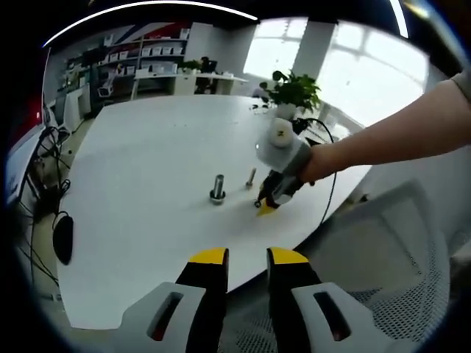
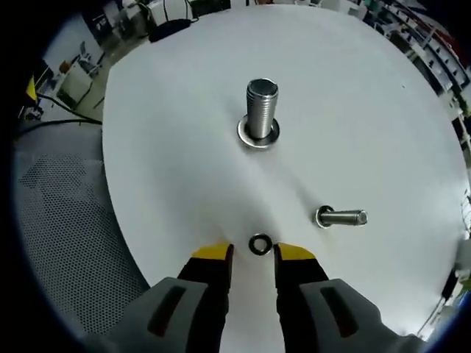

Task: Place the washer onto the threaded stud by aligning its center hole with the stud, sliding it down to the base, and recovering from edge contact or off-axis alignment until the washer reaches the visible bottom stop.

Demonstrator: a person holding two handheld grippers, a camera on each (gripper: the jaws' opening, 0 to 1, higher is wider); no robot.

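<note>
A thick threaded stud [image 2: 261, 109] stands upright mid-table, with a wide washer [image 2: 258, 137] lying round its foot. A small dark washer [image 2: 260, 244] lies flat on the white table [image 2: 169, 147], level with the yellow fingertips of my right gripper [image 2: 254, 254]. That gripper is open and its jaws stand clear of the washer on both sides. In the left gripper view, the stud [image 1: 217, 189] is seen from farther back. A hand holds the right gripper [image 1: 267, 206] tip-down on the table to the stud's right. My left gripper [image 1: 248, 257] is open and empty near the table edge.
A small bolt [image 2: 342, 217] lies on its side right of the washer, and shows as a bolt [image 1: 251, 177] behind the right gripper. A mesh chair [image 2: 66, 220] is beside the table. A black mouse [image 1: 63, 237] and cables sit at the left edge, a potted plant [image 1: 294, 92] at the far side.
</note>
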